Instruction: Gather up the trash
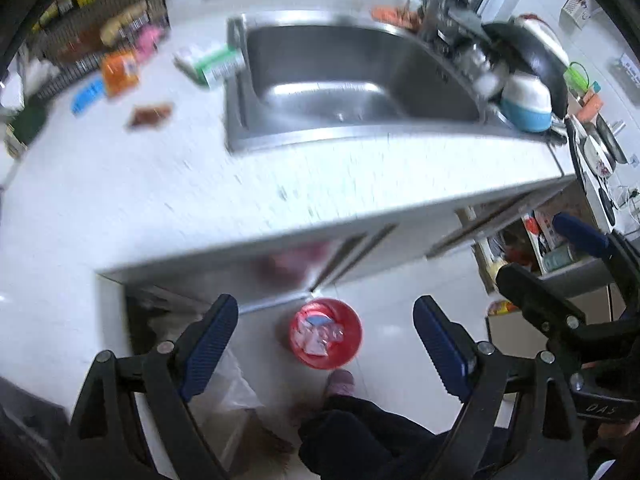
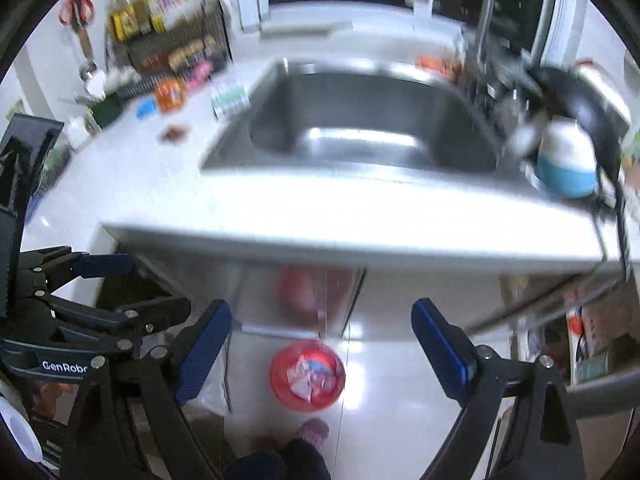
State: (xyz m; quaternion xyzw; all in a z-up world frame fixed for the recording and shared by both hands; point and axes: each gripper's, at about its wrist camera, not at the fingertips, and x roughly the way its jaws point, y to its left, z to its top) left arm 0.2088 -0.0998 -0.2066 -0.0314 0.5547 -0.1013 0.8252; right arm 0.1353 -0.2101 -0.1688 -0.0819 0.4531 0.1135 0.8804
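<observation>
Both views are bright and evenly lit from overhead, with a cool white cast. Motion blur smears almost everything beyond the claws: the worktop (image 1: 168, 200) edge, the packets near the sink (image 1: 352, 80) and the dishes right of it are streaked and soft. The left claw (image 1: 326, 344) and right claw (image 2: 322, 348) stay sharp in their own views. Glare sits as a white band on the sink floor and as a bright patch on the floor tiles (image 2: 384, 384) beside the red bin (image 2: 307, 376). Fisheye bending curves the worktop edge, and black vignette fills the corners. The window behind the sink is dark.
</observation>
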